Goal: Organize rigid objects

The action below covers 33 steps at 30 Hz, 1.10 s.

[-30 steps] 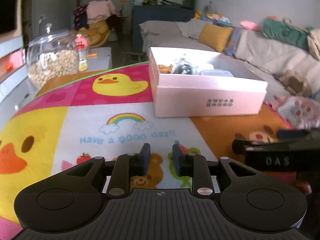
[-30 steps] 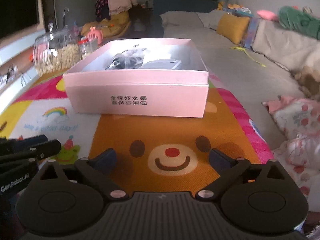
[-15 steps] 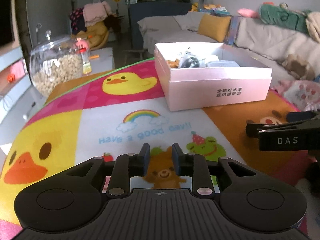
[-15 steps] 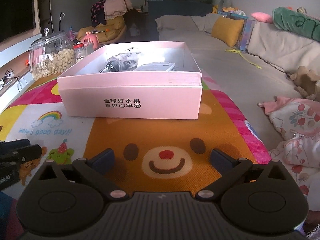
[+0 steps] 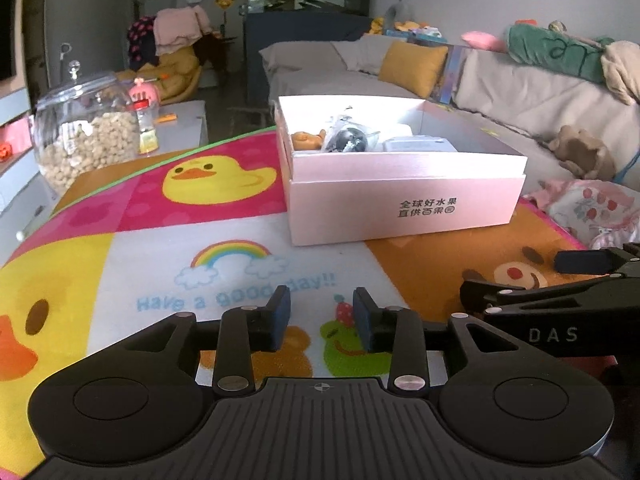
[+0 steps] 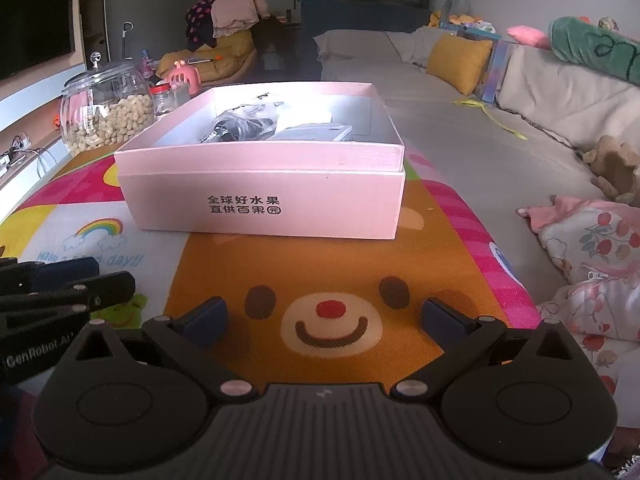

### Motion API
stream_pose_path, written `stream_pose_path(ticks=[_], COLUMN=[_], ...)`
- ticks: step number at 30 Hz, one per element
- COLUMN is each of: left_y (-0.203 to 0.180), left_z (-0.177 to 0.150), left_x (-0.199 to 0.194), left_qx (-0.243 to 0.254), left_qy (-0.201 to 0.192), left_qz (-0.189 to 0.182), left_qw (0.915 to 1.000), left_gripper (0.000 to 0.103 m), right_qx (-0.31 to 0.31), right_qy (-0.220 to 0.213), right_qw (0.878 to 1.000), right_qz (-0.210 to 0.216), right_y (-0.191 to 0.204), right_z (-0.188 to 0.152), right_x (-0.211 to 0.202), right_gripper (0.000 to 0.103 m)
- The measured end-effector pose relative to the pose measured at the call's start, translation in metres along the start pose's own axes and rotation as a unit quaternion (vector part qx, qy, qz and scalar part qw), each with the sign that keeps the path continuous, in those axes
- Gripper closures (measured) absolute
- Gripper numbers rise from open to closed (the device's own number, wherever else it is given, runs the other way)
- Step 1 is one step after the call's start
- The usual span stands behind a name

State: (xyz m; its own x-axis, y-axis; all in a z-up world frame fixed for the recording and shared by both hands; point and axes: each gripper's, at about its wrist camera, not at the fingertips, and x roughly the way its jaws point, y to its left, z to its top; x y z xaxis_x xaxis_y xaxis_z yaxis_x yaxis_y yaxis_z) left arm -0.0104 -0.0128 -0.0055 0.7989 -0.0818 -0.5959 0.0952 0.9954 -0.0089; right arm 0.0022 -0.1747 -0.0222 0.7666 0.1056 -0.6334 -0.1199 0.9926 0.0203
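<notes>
A pink open box stands on a colourful play mat; it also shows in the right wrist view. Inside lie an orange toy, a black object in clear wrap and a white flat box. My left gripper hovers low over the mat, well short of the box, its jaws a narrow gap apart and empty. My right gripper is wide open and empty over the bear picture, in front of the box.
A glass jar of nuts stands at the mat's far left with a small bottle beside it. A grey sofa with a yellow cushion runs along the right. Patterned cloth lies off the mat's right edge.
Both grippers have drawn back from the box and risen slightly. The left jaws have opened a little wider. The right jaws stay wide open.
</notes>
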Motion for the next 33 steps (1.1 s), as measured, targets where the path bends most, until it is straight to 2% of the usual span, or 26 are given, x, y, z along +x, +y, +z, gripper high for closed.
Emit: stream_pose_path(ticks=[8, 14, 33], left_y=[-0.0095, -0.007, -0.0101], left_z=[0.0001, -0.0015, -0.0044], left_x=[-0.0014, -0.004, -0.0082], left_qx=[-0.028, -0.043, -0.044], left_qy=[0.001, 0.0, 0.0], left_qz=[0.041, 0.04, 0.046], left_qw=[0.9988, 0.9983, 0.998], left_gripper=[0.065, 0.065, 0.065], right_qx=[0.003, 0.008, 0.004], right_qy=[0.0, -0.001, -0.001], right_qw=[1.0, 1.0, 1.0], right_qz=[-0.005, -0.001, -0.005], right_y=[0.0031, 0.0005, 0.0013], right_z=[0.0015, 0.0009, 0.0001], right_x=[0.0025, 0.0026, 0.002], right_gripper=[0.0, 0.0, 0.0])
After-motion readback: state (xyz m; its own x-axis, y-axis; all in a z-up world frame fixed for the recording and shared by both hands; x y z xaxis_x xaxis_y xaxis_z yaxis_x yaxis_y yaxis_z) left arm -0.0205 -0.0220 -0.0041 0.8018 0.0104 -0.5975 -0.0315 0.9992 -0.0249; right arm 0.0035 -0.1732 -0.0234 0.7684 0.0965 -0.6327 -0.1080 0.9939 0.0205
